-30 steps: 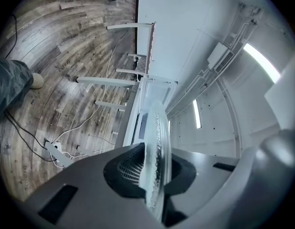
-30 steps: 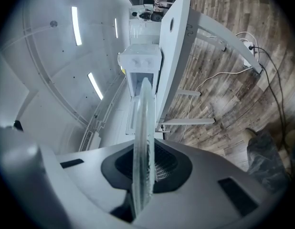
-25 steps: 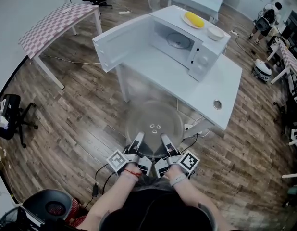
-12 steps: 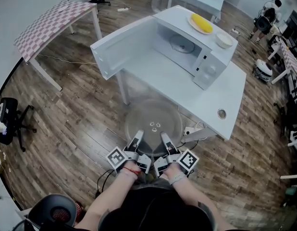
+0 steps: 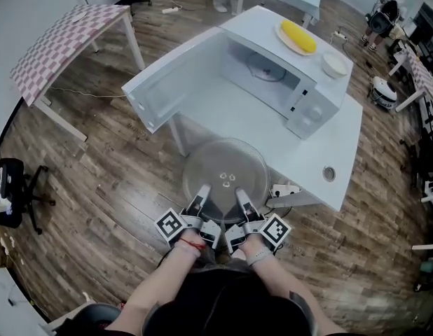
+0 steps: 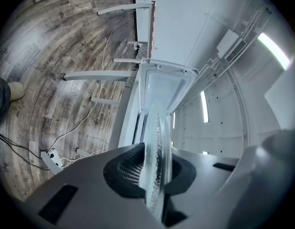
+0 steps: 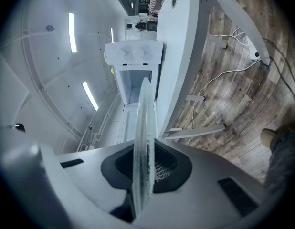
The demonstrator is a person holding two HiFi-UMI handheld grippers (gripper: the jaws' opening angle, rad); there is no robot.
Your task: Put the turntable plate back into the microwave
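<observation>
The round clear glass turntable plate (image 5: 225, 177) hangs level in the air in front of the white table (image 5: 321, 142), held by its near rim. My left gripper (image 5: 202, 190) is shut on the rim's left part and my right gripper (image 5: 239, 193) on its right part. In both gripper views the plate (image 6: 157, 147) (image 7: 143, 142) shows edge-on between the jaws. The white microwave (image 5: 300, 89) stands on the table with its door (image 5: 171, 86) swung wide open to the left. Its cavity shows a roller ring (image 5: 267, 68) on the floor.
On top of the microwave lie a plate with a yellow item (image 5: 298, 37) and a white bowl (image 5: 335, 64). A power strip with cables (image 5: 284, 190) lies under the table. A checkered table (image 5: 55, 47) stands at the left, an office chair (image 5: 10, 187) further left. People stand at the far right.
The microwave and table have drawn closer and lower in the head view. The plate stays gripped the same way by both grippers.
</observation>
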